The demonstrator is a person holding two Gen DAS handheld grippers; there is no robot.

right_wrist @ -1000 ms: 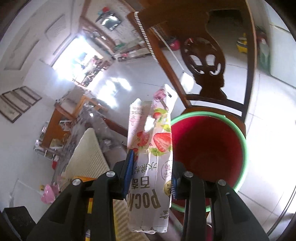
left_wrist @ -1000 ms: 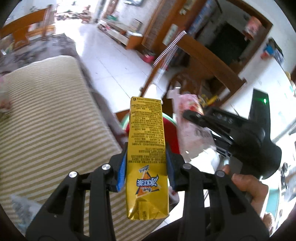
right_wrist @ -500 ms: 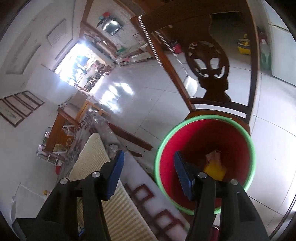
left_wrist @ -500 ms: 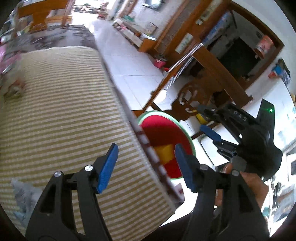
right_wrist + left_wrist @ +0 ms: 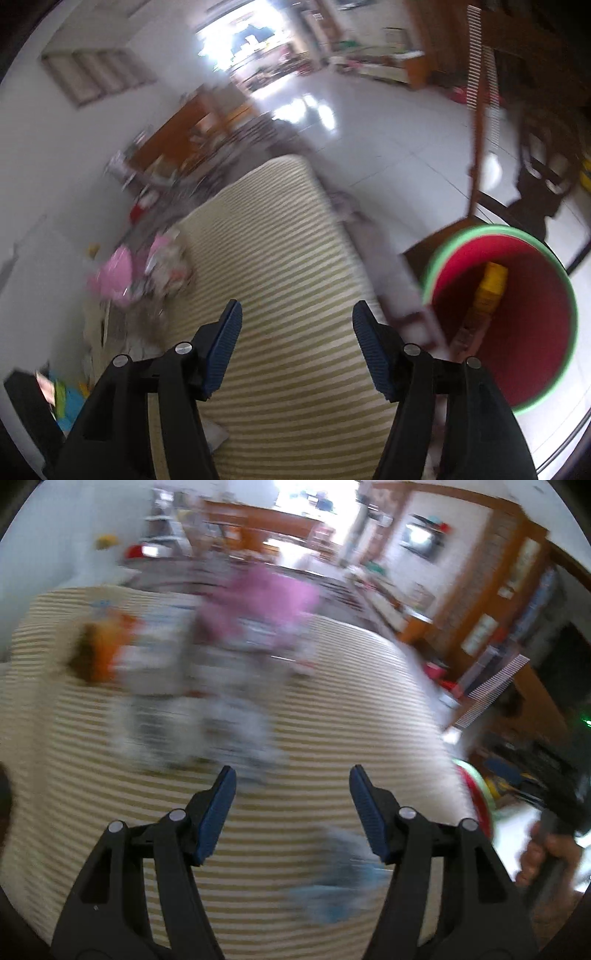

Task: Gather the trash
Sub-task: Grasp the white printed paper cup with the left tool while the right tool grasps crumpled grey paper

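Both tongs spread wide and empty over the striped desk (image 5: 280, 236).

Our left tongs (image 5: 293, 775) face the blurred trash pile (image 5: 207, 664) ahead; our right tongs (image 5: 297, 310) have the red bin (image 5: 498, 317) to their right, a yellow carton (image 5: 491, 284) inside.

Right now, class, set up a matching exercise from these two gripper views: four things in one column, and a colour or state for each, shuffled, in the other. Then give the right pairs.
Things
1. bucket
2. carton
3. left gripper
4. tablecloth

Colour or state
A. striped cream and olive
B. open, holding nothing
C. red inside with a green rim
D. yellow, lying inside the bucket

Pairs: 1-C, 2-D, 3-B, 4-A
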